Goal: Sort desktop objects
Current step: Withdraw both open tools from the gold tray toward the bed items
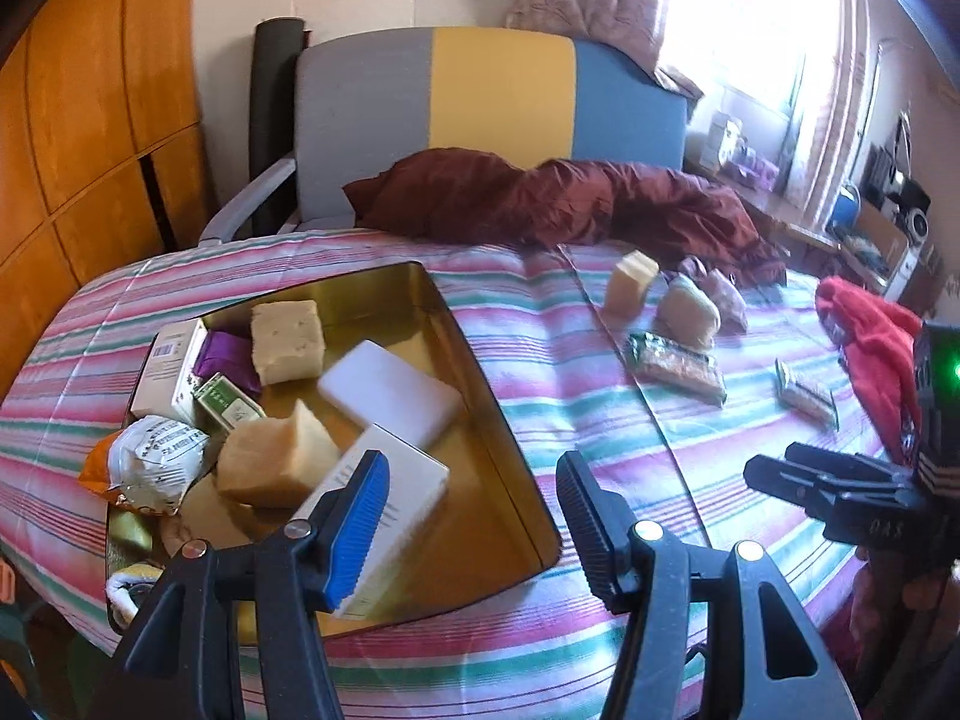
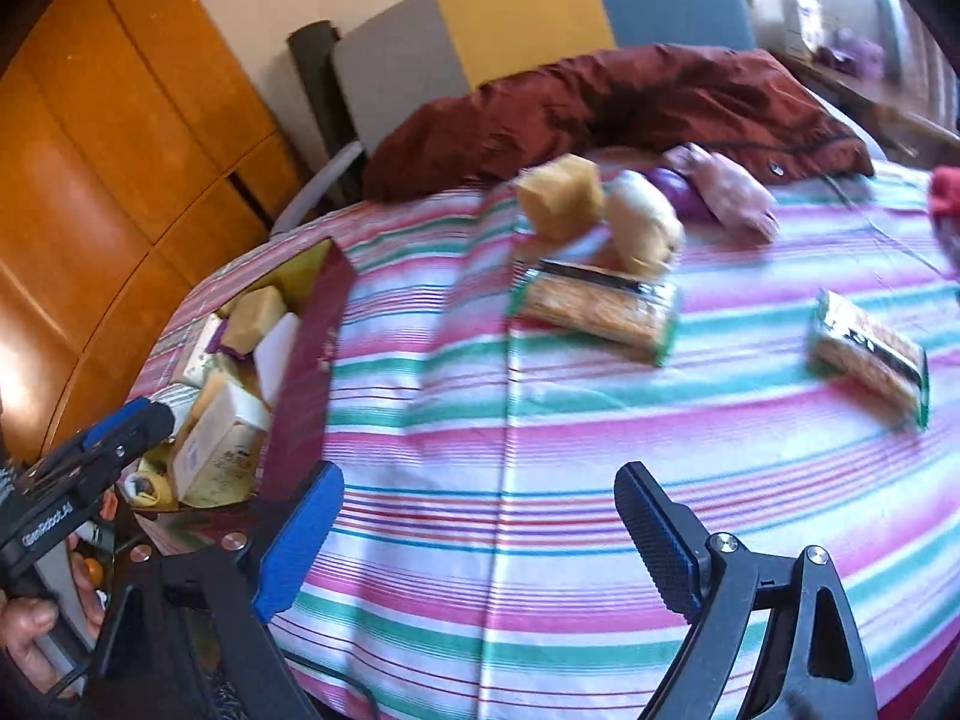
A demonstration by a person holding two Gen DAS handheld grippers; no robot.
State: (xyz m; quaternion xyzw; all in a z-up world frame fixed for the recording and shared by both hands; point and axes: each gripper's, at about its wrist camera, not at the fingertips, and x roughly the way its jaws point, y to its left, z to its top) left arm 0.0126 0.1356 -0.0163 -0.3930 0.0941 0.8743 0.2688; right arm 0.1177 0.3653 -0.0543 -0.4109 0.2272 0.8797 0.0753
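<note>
We saw a wooden wardrobe (image 1: 90, 120) at far left. Next came a gold tin (image 1: 480, 414) on the striped cloth (image 1: 540, 348), already filled: a white box (image 1: 171, 369), a purple packet (image 1: 225, 357), a small green box (image 1: 228, 408), two tan soap blocks (image 1: 288, 339), a white bar (image 1: 390, 393) and a crinkled wrapper (image 1: 153, 462). Our left gripper (image 1: 474, 534) hung over the tin's near corner, jaws apart, nothing between them; a second white box (image 1: 414, 474) lay just behind its blue pad, whether touching we could not tell. Right of the tin, well apart from it, a soap block (image 1: 630, 282) stood beside a pale rounded soap (image 1: 687, 309), a pinkish bundle (image 1: 729, 300) behind. Near them lay a long cracker pack (image 1: 675, 366), then a smaller pack (image 1: 807, 399). A maroon quilt (image 1: 570, 198) sat behind. Red cloth (image 1: 870, 348) was at far right. Our right gripper (image 2: 480, 540) was over bare cloth, jaws wide, empty, short of the packs.
</note>
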